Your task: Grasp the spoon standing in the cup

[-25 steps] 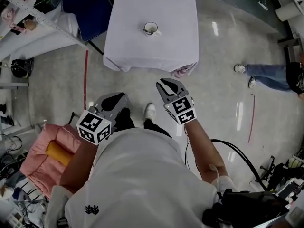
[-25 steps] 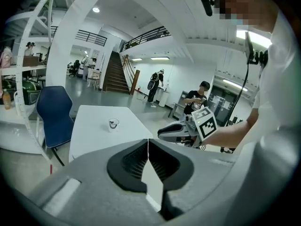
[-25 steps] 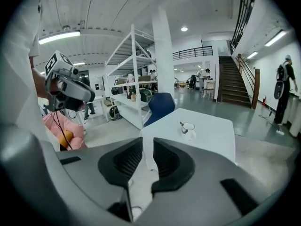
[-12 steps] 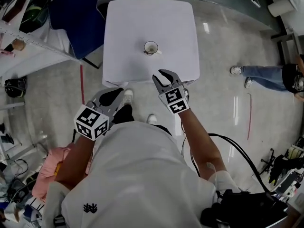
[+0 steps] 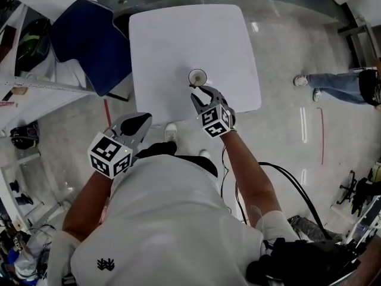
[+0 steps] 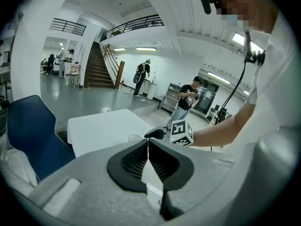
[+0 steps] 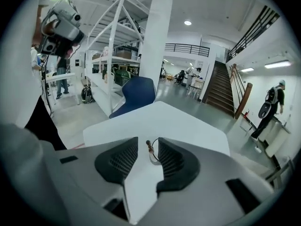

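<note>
A white cup (image 5: 197,76) stands near the front edge of the white table (image 5: 172,34), with a thin spoon (image 7: 149,146) upright in it. My right gripper (image 5: 200,94) is just short of the cup. Its jaws are opening, and in the right gripper view (image 7: 148,141) the spoon's handle and the cup rim (image 7: 152,158) show in the gap, touching neither pad. My left gripper (image 5: 140,121) hangs below the table's front edge, off to the left. Its pads meet with nothing between them in the left gripper view (image 6: 148,143), where the cup (image 6: 134,137) shows beyond.
A blue chair (image 5: 89,46) stands against the table's left side. White shelving (image 5: 30,85) runs along the left. A person's legs in jeans (image 5: 333,82) are at the right, and a black cable (image 5: 286,177) trails on the floor by my right arm.
I have walked up to the table, so it and the cup sit much closer. The right gripper moved forward to the cup and its jaws spread wider. The left gripper stayed low.
</note>
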Available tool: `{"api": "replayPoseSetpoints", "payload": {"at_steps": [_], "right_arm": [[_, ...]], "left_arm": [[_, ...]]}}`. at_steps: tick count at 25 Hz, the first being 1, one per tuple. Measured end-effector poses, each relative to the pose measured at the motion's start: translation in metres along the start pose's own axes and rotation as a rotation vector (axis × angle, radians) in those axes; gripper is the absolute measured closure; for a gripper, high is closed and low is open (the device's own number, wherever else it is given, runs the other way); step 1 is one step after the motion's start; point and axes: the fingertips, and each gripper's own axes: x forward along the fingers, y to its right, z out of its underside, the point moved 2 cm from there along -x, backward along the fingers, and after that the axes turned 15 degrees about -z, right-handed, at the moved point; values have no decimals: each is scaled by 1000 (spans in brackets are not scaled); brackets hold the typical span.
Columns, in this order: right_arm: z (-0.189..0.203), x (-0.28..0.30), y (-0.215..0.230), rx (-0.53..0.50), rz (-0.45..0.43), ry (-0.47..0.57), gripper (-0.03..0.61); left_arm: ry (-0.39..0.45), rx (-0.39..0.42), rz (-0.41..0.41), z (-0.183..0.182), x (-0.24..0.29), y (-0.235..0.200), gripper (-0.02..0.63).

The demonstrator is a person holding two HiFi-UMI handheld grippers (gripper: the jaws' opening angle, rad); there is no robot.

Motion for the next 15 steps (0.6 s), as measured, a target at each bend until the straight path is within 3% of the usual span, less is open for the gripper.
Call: {"api": "replayPoseSetpoints", "payload": {"at_steps": [8, 15], "right_arm": [[22, 40, 18, -70, 27, -118, 445], [26, 50, 20, -71, 30, -143, 512]], "left_arm": [[-17, 42, 44, -11, 21, -28, 600], [-29, 27, 51, -7, 22, -40, 601]]}}
